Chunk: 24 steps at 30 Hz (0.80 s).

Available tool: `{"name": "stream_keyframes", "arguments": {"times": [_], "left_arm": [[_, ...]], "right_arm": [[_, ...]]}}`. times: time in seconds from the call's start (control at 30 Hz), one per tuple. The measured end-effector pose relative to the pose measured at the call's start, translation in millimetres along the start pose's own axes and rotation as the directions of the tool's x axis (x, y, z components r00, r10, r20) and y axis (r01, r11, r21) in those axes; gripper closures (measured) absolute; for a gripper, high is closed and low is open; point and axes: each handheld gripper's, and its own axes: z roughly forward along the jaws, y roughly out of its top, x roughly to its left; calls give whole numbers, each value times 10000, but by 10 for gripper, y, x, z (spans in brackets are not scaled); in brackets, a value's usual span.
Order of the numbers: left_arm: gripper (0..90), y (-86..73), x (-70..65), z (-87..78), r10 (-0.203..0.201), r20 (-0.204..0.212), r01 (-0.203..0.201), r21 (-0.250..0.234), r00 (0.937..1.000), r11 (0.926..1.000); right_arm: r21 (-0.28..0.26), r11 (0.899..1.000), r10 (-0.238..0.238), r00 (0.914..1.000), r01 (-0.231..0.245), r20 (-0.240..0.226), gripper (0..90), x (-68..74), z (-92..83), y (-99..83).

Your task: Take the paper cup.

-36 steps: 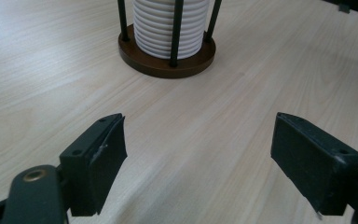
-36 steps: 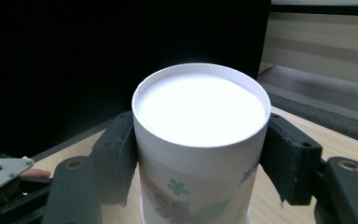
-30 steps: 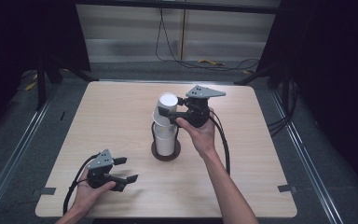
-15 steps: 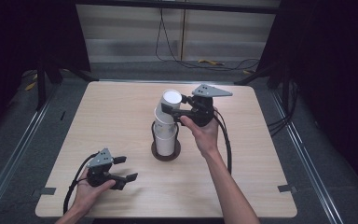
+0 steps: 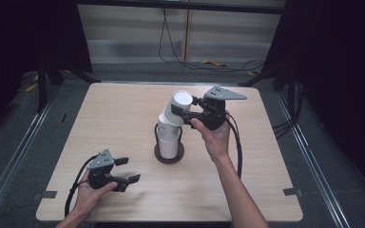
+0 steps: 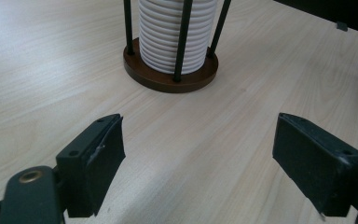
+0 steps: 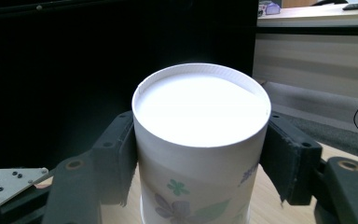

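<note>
A white paper cup [image 5: 179,107] with a flower print [image 7: 200,140] is upside down and tilted, lifted above a stack of white cups [image 5: 168,140] in a black wire holder on a round brown base [image 6: 170,77]. My right gripper [image 5: 186,114] is shut on the lifted cup, one jaw on each side of it. My left gripper [image 5: 126,170] rests near the table's front left, held by a hand, its jaws wide apart with nothing between them [image 6: 200,158]. The holder stands just beyond it.
The light wood table [image 5: 114,114] has dark floor and metal rails around it. Cables trail from both grippers. A wall with cords runs along the back.
The right gripper has raised the top cup off the stack and tipped it toward the left. The left gripper has stayed put.
</note>
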Motion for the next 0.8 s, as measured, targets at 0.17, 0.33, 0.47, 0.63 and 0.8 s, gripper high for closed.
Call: {"name": "stream_keyframes", "arguments": {"times": [0.17,0.33,0.47,0.63,0.8], "left_arm": [[164,12,-6,17,-37,59,37,-9,10000,10000],[158,76,-30,27,132,195,-131,-82,9997,9999],[158,115,-51,44,154,256,-151,-116,9996,9998],[158,138,-88,113,26,403,-27,2,9992,10000],[158,192,-106,143,44,542,-41,-63,9985,10000]], "right_arm": [[-120,9997,191,9997,-189,138,337,-46,-112,-28],[-63,10000,49,9996,-47,267,339,-58,-228,11],[2,10000,41,9993,-41,374,339,-66,-299,11],[197,9995,222,9986,-232,485,340,-90,-389,-49],[444,9988,180,9990,-199,409,341,-77,-407,-114]]}}
